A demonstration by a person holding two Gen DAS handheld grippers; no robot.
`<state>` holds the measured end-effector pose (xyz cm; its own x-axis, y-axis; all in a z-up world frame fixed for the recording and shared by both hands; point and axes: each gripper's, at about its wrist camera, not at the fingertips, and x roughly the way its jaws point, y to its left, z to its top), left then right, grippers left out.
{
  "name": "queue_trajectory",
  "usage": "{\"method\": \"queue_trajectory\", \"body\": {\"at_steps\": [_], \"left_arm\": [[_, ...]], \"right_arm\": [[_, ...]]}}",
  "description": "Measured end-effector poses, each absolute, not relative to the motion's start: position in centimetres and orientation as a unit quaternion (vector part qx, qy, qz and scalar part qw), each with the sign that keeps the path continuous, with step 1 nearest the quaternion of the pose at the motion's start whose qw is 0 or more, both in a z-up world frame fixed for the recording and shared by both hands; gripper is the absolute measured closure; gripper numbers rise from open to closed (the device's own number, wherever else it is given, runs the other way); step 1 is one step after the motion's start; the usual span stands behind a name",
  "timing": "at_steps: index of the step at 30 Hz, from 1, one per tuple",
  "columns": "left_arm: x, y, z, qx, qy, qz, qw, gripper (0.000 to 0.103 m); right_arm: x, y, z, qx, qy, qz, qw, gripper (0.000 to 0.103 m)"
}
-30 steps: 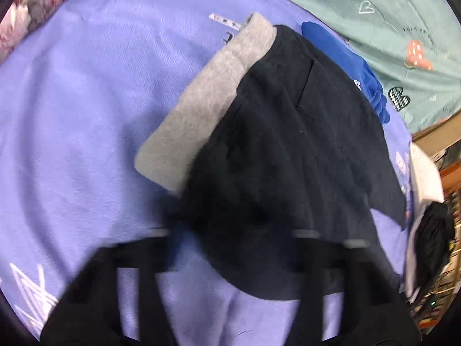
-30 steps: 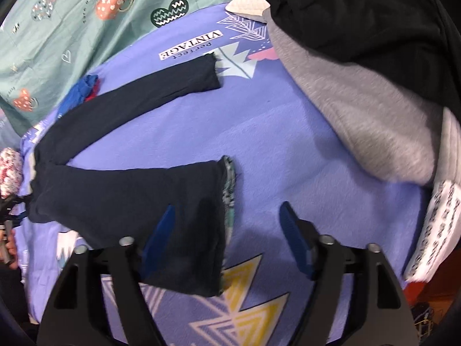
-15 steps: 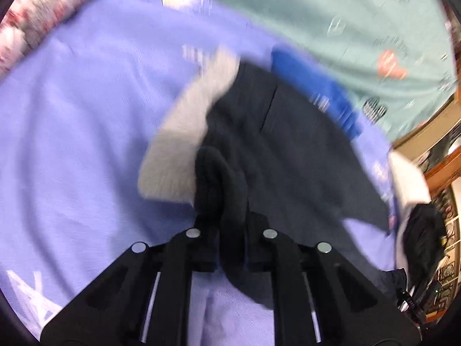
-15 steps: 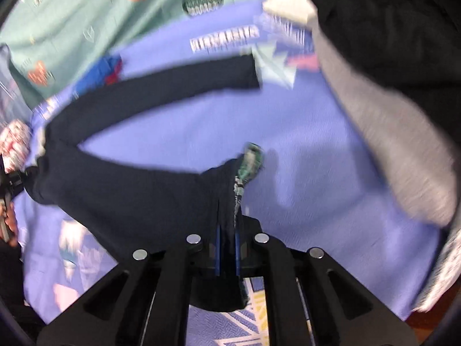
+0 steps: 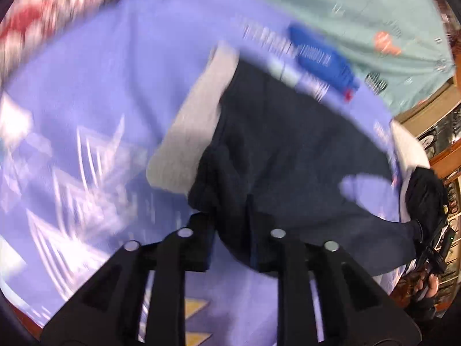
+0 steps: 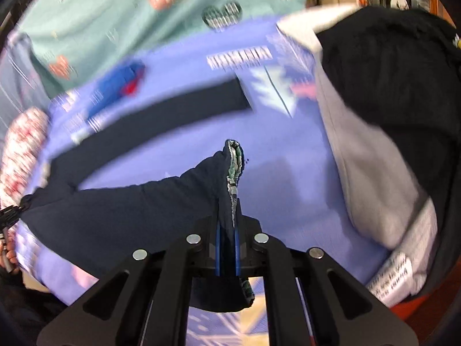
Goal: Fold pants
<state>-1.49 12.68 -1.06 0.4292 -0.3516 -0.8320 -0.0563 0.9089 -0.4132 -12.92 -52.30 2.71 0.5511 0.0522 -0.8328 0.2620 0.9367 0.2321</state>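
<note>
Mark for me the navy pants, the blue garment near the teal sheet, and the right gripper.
navy pants (image 6: pixel 121 213): right wrist view, on the near leg.
blue garment (image 5: pixel 322 57): left wrist view, on its middle.
right gripper (image 6: pixel 227 248): right wrist view, between the fingertips clamping the hem.

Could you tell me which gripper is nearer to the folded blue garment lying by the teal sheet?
Left, as far as I can judge. The left gripper grips the dark pants at the waist end, nearer the blue garment; the right gripper grips a leg hem farther off.
</note>
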Motion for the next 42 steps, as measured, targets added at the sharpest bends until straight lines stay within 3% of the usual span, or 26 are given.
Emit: {"method": "queue_trajectory", "body": {"at_steps": [1,3,6,11,13,16,21,24,27,30,32,37,42], "left_arm": [[-1.9,12.4,-1.9,-0.192,0.537,-0.088,0.817,0.077],[-2.7,12.1,-2.0,-0.186,0.533,-0.084,0.821,0.052],[-3.3,12.3,-0.6,-0.174,0.520,-0.076,0.833,0.033],[-3.9,14.8,2.6,-0.166,0.482,-0.028,0.860,0.033],[-3.9,13.2,4.3,-0.131,0.458,-0.039,0.878,0.029],[-3.4,8.7,3.9,-0.071,0.464,-0.088,0.879,0.022],[-1.0,6.5,-2.8,-0.050,0.542,-0.092,0.834,0.022],[-0.8,6.6,-2.8,-0.050,0.543,-0.104,0.832,0.021],[0.7,7.4,0.6,-0.034,0.513,-0.116,0.850,0.019],[4.7,9.3,4.3,-0.004,0.463,-0.087,0.882,0.002],[8.4,10.3,4.8,0.014,0.454,-0.086,0.886,0.002],[18.4,10.8,0.4,0.049,0.490,-0.124,0.861,0.002],[21.7,8.6,-2.8,0.072,0.510,-0.163,0.841,0.002]], "right_arm": [[-13.2,-52.9,1.9,0.176,0.477,-0.067,0.858,0.096],[-13.6,-53.6,1.1,0.182,0.479,-0.075,0.856,0.096],[-14.4,-53.8,1.4,0.183,0.472,-0.082,0.859,0.097],[-15.1,-54.3,1.8,0.134,0.462,-0.171,0.860,0.094],[-15.1,-52.2,3.4,0.154,0.433,-0.095,0.883,0.092],[-13.4,-47.2,3.1,0.138,0.452,0.009,0.881,0.069],[-10.9,-43.7,-2.5,0.131,0.533,0.039,0.835,0.068],[-10.5,-43.5,-2.7,0.116,0.539,0.041,0.833,0.067],[-8.6,-42.2,1.5,0.079,0.501,0.073,0.859,0.065],[-3.8,-38.3,6.9,0.005,0.446,0.132,0.885,0.042],[-0.1,-35.7,8.8,-0.030,0.426,0.174,0.887,0.021],[11.4,-28.6,8.2,-0.091,0.440,0.273,0.851,0.019],[20.0,-24.8,3.6,-0.147,0.486,0.299,0.808,0.019]]}}
